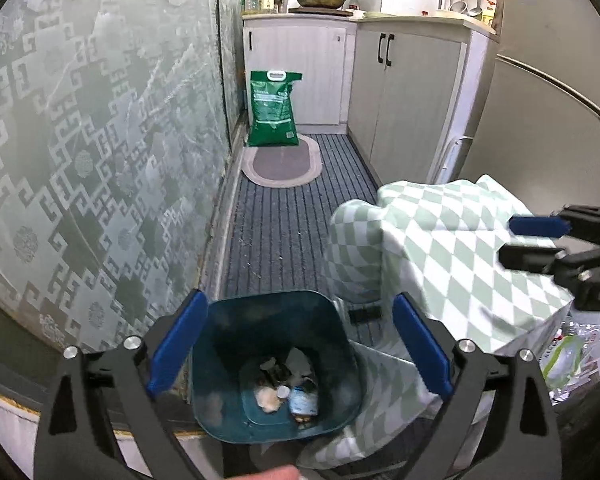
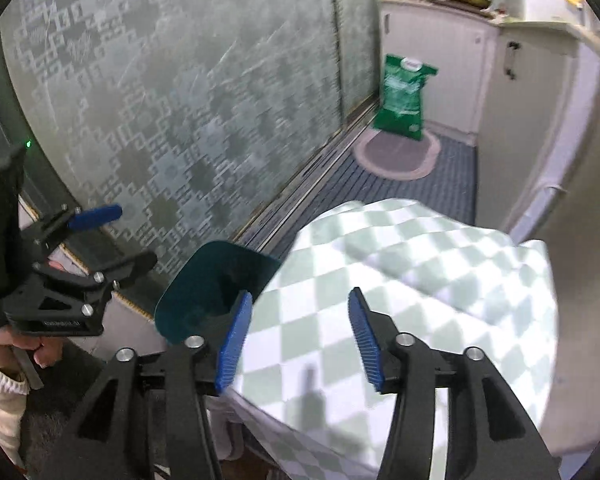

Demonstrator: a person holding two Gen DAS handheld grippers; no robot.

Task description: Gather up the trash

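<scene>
The teal plastic trash bin (image 1: 276, 364) stands on the floor in a narrow kitchen aisle, hemmed in by a frosted, patterned glass door (image 1: 100, 152) on one side and a table draped in a green-and-white checked cloth (image 1: 452, 256) on the other. The cloth's hem hangs right against the bin's rim. Inside the bin, at the bottom, lie pieces of trash (image 1: 288, 392): a small bottle with a pale label, a white cap and crumpled scraps.

The left gripper (image 1: 300, 344) hovers above the bin with its blue ribbed fingers (image 1: 176, 344) spread wide, one over each side of the rim, holding nothing. The right gripper (image 2: 300, 344) hangs over the clothed table beside the bin, fingers parted about halfway, also empty.

Beyond the bin, a ribbed dark blue floor mat (image 1: 292, 216) runs clear toward an oval rug (image 1: 282, 160) and an upright green sack (image 1: 274, 110) against white cabinets (image 1: 412, 96). A worktop (image 1: 380, 20) above them carries bottles and a frying pan.
</scene>
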